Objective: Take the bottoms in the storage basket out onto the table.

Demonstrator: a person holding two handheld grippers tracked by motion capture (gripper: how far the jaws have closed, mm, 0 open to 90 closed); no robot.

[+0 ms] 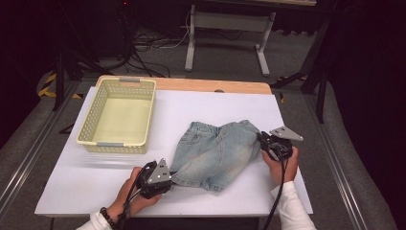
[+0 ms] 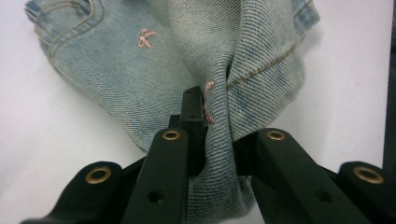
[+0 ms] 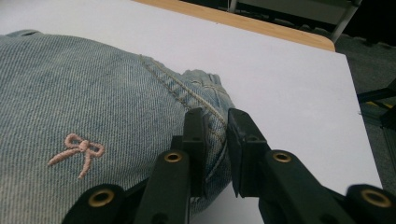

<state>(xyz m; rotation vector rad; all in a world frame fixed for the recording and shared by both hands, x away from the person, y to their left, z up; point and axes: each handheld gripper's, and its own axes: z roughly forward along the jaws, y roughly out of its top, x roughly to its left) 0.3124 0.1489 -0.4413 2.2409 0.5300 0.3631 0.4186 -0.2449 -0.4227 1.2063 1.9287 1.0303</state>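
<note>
A pair of light blue denim shorts with small pink embroidered bows lies crumpled on the white table top, right of centre. My left gripper is at the shorts' near left edge. In the left gripper view the left gripper is shut on a bunched fold of the denim, which drapes over its right jaw. My right gripper is at the shorts' right edge. In the right gripper view the right gripper pinches the stitched hem of the denim between its jaws.
A pale yellow perforated basket stands empty at the table's far left. A wooden strip runs along the far edge. Beyond the table are a dark floor, cables and a white table frame.
</note>
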